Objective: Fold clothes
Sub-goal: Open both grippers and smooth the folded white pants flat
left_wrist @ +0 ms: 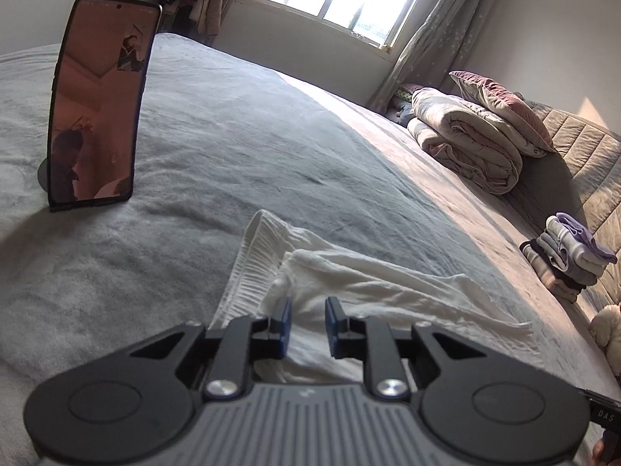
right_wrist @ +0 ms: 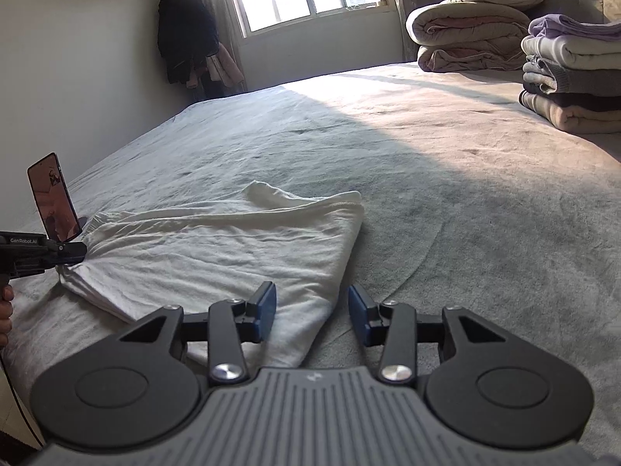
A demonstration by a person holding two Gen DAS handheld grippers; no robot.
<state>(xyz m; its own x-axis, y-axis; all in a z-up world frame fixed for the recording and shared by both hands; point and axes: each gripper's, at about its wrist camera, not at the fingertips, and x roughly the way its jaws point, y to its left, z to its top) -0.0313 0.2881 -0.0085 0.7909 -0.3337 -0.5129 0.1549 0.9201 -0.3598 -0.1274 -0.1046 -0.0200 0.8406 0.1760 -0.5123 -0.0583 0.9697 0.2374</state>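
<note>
White garment (right_wrist: 217,240) lies partly folded on the grey bedspread (right_wrist: 446,202), approx centre-left of the right wrist view, ribbed hem (left_wrist: 248,268) running toward 12 o'clock in the left wrist view.

Left gripper (left_wrist: 307,320): jaws a little apart, nothing pinched btwn them, cloth only underneath. Right gripper (right_wrist: 312,310): jaws wider apart, straddling the garment's near corner, not clamped on it.

Handling, as a judgement: thin knit, light, v. soft, no stiffness, so it'll sag and drag if lifted by one point. Layers can slide over each other and the fuzzy bedspread prob. grips the bottom layer. Not fragile.

Where to grab: two corners at once. Right takes the near corner at 6 o'clock, left takes the folded edge at 9 o'clock by its tips; pinch all layers together, else the top one peels off.

Stack of folded clothes (right_wrist: 574,77) sits at 2 o'clock, well apart; phone (right_wrist: 54,202) stands at 9 o'clock.
</note>
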